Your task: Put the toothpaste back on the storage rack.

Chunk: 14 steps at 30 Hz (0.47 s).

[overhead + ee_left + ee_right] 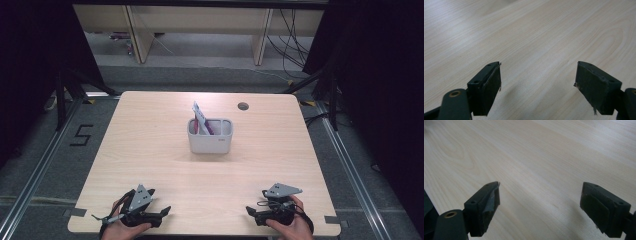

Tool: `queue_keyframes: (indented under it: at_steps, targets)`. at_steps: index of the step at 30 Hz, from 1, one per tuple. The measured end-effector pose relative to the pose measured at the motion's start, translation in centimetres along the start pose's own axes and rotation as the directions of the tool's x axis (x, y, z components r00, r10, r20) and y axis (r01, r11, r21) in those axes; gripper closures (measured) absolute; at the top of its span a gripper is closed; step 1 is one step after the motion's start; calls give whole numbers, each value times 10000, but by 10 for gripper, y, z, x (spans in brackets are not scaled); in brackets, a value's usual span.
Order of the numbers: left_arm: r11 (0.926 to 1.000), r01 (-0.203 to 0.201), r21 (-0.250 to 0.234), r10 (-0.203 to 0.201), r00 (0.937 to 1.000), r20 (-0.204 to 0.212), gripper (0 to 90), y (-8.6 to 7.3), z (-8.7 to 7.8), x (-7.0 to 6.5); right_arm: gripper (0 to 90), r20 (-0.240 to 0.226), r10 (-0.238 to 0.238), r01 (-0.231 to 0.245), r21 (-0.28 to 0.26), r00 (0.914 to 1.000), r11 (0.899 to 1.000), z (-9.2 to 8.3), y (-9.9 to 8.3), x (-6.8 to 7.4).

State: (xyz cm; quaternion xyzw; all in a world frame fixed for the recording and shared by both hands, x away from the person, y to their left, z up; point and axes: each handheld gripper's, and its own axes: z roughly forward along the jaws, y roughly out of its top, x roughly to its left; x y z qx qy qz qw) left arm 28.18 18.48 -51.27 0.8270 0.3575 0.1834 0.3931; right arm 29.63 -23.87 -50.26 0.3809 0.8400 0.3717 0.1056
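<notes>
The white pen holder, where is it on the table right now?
In the high view, the white pen holder stands mid-table, slightly toward the far edge, near the round cable hole.

The tabletop (150,150) is light wood with wavy lines in it. It has a small round hole (243,106) near its far edge. Under it lies a grey floor (45,165), and a black number five (81,135) is marked there on the left. Metal rails (350,170) run along both sides. Far back stand pale wooden boards (135,30) like the legs of a shelf. Black cables (292,45) hang down and curl on the floor at the back right. Dark curtains (30,60) close off the sides.
</notes>
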Motion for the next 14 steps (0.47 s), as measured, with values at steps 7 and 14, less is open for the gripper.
queue_keyframes:
  at_steps: [7,14]
  targets:
    - [10000,74,-64,-74,10000,39,202,0,0,0,171,287,62,-60,-81,9996,9999,-1,0,0]
    - [10000,74,-61,-73,10000,62,201,0,0,0,171,292,288,-287,-44,9992,9996,-2,0,2]
